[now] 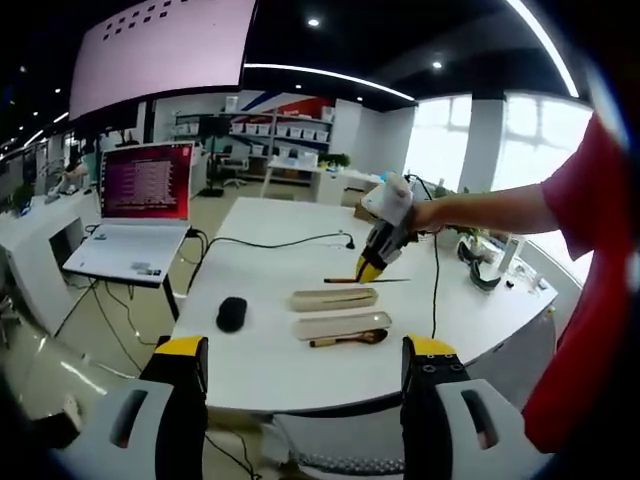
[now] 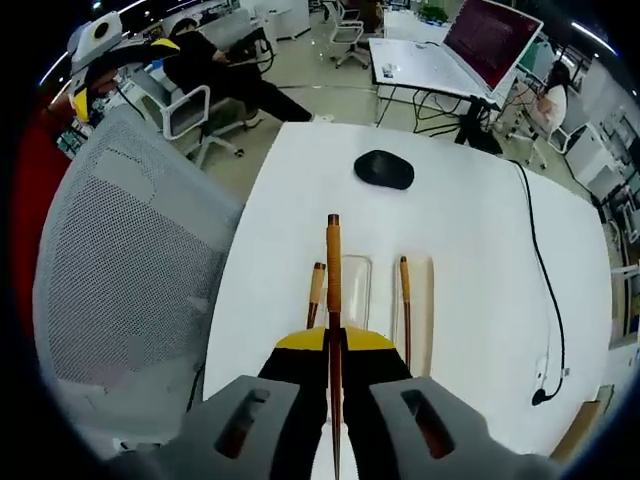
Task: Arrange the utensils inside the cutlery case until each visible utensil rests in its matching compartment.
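- Right claw (image 2: 333, 352) clamps a slim wooden-handled utensil (image 2: 333, 290) above the white table (image 2: 480, 250).
- Left claw (image 1: 305, 365) gapes wide, empty.
- Clear cutlery case (image 1: 341, 323) lies below.

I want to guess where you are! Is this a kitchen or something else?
Most likely an open office or lab, not a kitchen. There is a white desk with an open laptop beside it, a mesh office chair, and shelves at the back.

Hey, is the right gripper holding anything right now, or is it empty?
Holding. The right gripper is shut on a wooden utensil, lifted above the cutlery case.
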Action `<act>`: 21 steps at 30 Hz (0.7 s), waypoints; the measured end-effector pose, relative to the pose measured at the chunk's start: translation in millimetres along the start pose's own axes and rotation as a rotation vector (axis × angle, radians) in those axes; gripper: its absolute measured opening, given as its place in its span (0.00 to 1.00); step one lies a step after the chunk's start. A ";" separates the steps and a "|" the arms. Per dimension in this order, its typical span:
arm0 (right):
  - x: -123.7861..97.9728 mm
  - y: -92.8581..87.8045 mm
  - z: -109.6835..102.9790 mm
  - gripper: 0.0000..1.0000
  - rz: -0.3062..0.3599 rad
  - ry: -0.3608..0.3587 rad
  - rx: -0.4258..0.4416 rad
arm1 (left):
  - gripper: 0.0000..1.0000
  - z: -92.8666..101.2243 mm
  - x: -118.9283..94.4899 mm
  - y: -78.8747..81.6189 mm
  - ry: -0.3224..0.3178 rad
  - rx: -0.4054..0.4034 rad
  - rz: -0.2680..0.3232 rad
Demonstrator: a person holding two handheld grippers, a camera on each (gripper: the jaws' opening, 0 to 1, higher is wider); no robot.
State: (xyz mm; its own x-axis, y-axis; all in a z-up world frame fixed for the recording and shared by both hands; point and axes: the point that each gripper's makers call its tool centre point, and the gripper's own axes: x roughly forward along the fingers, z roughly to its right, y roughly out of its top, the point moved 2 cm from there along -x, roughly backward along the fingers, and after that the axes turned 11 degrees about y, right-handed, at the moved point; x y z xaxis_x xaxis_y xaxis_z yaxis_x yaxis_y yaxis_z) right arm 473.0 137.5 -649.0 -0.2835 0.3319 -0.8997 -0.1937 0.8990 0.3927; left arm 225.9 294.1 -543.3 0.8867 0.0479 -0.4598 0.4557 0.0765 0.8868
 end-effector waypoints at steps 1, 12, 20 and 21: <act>-3.6 0.4 2.8 0.01 -0.002 -0.005 -0.004 | 0.81 0.0 0.4 -0.5 0.000 0.000 -0.001; -26.0 2.2 27.1 0.01 0.027 -0.006 0.021 | 0.81 1.6 6.6 -2.5 -0.009 -0.003 -0.010; -28.7 2.6 33.9 0.01 0.008 -0.017 0.006 | 0.81 -0.3 7.7 -5.3 -0.010 -0.014 -0.015; -29.2 3.6 34.2 0.01 0.009 -0.020 0.006 | 0.81 -0.6 7.8 -6.1 -0.010 -0.014 -0.018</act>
State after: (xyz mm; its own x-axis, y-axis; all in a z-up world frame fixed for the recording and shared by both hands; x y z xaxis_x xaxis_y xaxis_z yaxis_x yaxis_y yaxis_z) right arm 512.6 140.8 -627.9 -0.2661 0.3460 -0.8997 -0.1859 0.8974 0.4001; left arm 229.9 294.6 -552.3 0.8791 0.0367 -0.4753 0.4707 0.0909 0.8776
